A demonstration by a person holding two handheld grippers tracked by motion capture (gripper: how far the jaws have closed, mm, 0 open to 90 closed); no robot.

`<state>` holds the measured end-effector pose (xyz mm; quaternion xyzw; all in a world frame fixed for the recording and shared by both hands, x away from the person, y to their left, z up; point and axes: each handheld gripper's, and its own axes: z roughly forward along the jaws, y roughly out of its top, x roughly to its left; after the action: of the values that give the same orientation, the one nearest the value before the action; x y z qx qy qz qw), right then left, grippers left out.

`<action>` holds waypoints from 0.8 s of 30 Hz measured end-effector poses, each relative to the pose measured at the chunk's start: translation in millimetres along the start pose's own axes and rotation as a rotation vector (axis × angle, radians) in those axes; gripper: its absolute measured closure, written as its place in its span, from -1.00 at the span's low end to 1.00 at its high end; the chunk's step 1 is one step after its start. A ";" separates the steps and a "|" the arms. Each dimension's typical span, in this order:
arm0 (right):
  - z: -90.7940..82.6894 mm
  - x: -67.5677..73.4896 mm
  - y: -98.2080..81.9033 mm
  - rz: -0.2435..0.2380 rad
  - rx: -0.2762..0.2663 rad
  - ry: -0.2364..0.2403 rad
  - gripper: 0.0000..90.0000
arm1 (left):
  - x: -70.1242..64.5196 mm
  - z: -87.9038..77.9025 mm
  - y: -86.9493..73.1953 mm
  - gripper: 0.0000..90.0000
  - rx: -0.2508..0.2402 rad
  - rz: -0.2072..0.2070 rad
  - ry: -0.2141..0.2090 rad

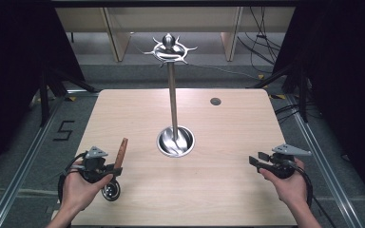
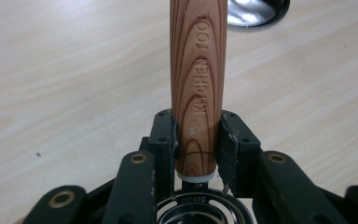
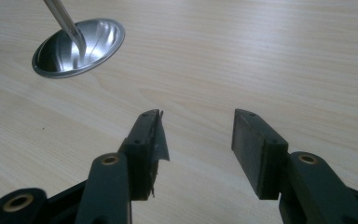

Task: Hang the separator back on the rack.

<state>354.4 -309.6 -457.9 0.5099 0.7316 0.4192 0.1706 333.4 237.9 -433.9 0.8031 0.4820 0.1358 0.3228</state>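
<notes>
High view: steel stand (image 1: pixel 173 95) mid-table (image 1: pixel 228 190).

— What do the two hand-held tools look like?

— Both are black. The left gripper (image 1: pixel 96 164) carries a grey three-cornered plate (image 1: pixel 96 152) on top, and so does the right gripper (image 1: pixel 261 159), whose plate (image 1: pixel 291 150) juts out to its side. A black cable (image 1: pixel 65 176) loops from the rear of the left one; another cable (image 1: pixel 309 185) trails behind the right.

— And the jaws up close?

— Flat black linkage arms pinned with brass-coloured rivets (image 3: pixel 109 160), ending in blocky pads with small screw holes. On the right gripper, one pad's (image 3: pixel 145 149) lining is frayed and peeling at its inner edge; the other pad (image 3: pixel 254 151) looks intact.

— The person?

— Bare forearms, no sleeves.
</notes>
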 end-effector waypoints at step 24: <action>2.3 -3.3 0.0 -0.032 -0.015 0.008 0.17 | -7.5 -26.6 14.3 0.51 -0.340 -0.038 0.048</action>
<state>357.4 -311.5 -459.8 0.4953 0.7371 0.4238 0.1782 325.4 237.1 -403.9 0.7242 0.4748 0.2285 0.4448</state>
